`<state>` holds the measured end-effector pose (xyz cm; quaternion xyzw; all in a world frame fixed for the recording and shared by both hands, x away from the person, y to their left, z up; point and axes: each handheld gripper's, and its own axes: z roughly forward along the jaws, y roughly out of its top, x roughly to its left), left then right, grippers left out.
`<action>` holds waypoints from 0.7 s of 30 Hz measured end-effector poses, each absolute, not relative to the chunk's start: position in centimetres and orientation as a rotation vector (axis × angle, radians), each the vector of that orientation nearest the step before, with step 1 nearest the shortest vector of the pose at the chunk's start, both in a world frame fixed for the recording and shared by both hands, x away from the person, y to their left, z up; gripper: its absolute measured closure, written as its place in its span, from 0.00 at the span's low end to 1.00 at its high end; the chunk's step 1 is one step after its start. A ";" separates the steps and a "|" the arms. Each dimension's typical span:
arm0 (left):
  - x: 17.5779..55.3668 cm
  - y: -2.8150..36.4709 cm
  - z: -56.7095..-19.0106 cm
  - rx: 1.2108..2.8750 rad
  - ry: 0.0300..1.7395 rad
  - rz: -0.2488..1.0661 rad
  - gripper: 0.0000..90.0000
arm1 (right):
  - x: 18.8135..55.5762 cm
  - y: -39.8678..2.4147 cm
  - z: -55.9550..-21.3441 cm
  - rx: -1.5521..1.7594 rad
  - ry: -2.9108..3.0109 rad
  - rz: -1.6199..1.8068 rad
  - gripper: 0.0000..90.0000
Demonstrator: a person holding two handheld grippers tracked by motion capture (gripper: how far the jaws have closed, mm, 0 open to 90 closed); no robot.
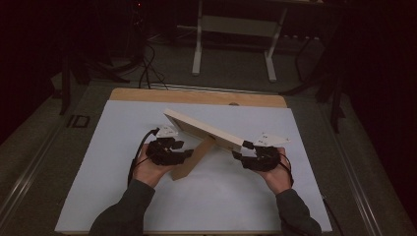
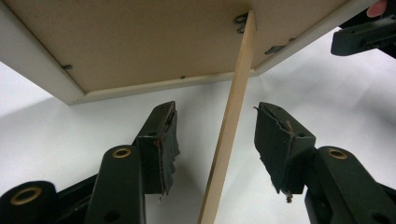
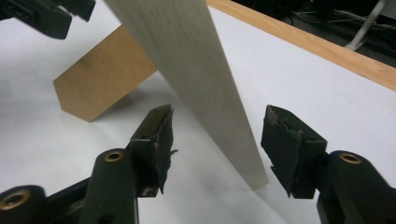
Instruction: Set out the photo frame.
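At frame centre a picture frame (image 1: 204, 129) leans on its stand (image 1: 192, 160). The left tool (image 1: 178, 148) gapes around the stand, untouching. The right tool (image 1: 244, 149) stands apart around the frame's edge.

Black tools (image 1: 169, 147), brass rivets, torn pads; grey sleeves (image 1: 125, 209).

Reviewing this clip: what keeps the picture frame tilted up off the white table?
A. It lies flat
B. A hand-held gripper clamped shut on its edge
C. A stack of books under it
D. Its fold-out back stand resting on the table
D: the back stand slants from the picture frame down to the white table, and both the left hand-held gripper and the right hand-held gripper are open.
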<state>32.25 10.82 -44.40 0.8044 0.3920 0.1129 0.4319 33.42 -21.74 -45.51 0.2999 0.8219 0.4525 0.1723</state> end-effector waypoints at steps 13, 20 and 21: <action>32.2 10.7 -43.2 1.972 0.944 0.319 0.72 | 33.3 -23.5 -45.3 0.856 2.327 1.303 0.62; 32.3 10.0 -42.5 1.974 0.931 0.340 0.77 | 33.1 -23.8 -45.4 0.821 2.356 1.305 0.73; 32.4 9.9 -42.5 1.972 0.931 0.340 0.77 | 33.1 -23.9 -45.4 0.820 2.357 1.310 0.74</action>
